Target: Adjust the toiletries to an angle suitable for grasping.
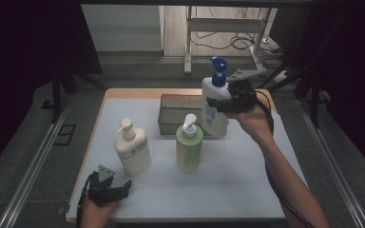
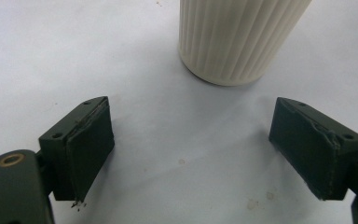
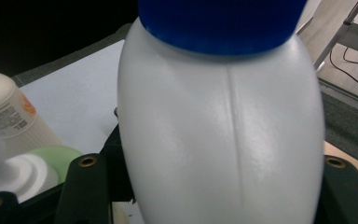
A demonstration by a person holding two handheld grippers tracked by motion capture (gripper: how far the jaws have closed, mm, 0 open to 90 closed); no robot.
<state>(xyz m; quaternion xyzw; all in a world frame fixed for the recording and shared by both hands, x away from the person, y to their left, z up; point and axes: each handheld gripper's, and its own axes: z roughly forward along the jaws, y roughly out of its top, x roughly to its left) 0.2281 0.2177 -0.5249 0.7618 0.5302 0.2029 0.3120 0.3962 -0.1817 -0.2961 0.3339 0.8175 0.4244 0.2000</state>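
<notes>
Three pump bottles [image 1: 188, 145], one metal tray [image 1: 171, 111]

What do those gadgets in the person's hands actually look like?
Both are black. The left gripper carries a grey three-cornered plate and has two blocky jaws with flat pads. The right gripper trails a black cable. The forearms are bare, with no sleeves.

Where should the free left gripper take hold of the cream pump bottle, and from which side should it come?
Probably the ribbed body of the cream pump bottle, below its label, coming level from the near side where the left gripper already rests with jaws open. The bottle stands upright; its narrow pump head gives little to hold, and the green bottle stands close on one side.
</notes>
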